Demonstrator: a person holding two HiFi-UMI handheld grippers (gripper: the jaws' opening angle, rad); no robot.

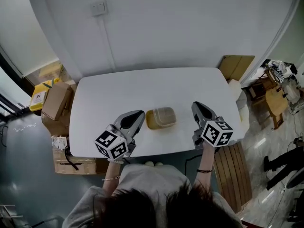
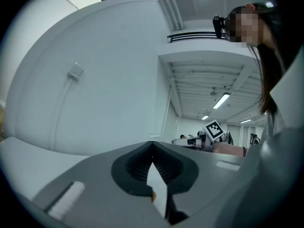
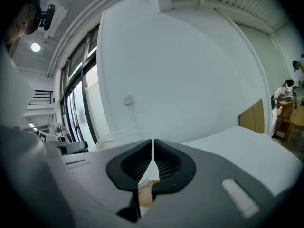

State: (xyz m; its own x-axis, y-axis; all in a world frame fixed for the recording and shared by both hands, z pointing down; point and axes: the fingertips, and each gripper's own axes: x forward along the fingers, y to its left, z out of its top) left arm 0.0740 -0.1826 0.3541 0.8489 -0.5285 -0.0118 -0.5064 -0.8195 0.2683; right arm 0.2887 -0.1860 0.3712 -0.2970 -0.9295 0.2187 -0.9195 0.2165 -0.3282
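A clear lidded container [image 1: 160, 118] with tan contents sits near the front edge of the white table [image 1: 142, 87]. My left gripper [image 1: 137, 115] lies just left of the container, tips pointing toward it but apart from it. In the left gripper view its jaws [image 2: 152, 148] are shut with nothing between them. My right gripper [image 1: 197, 106] rests to the container's right, a short gap away. It is also shut and empty [image 3: 152, 146]; the container's pale edge [image 3: 103, 137] shows beyond its left jaw. The right gripper's marker cube [image 2: 213, 129] appears in the left gripper view.
Cardboard boxes [image 1: 56, 104] are stacked off the table's left end. A slatted wooden bench [image 1: 232, 169] stands at the front right, a cardboard panel [image 1: 236, 65] leans at the back right, and wooden stools [image 1: 276, 101] stand farther right. A wall socket [image 1: 99, 7] is behind the table.
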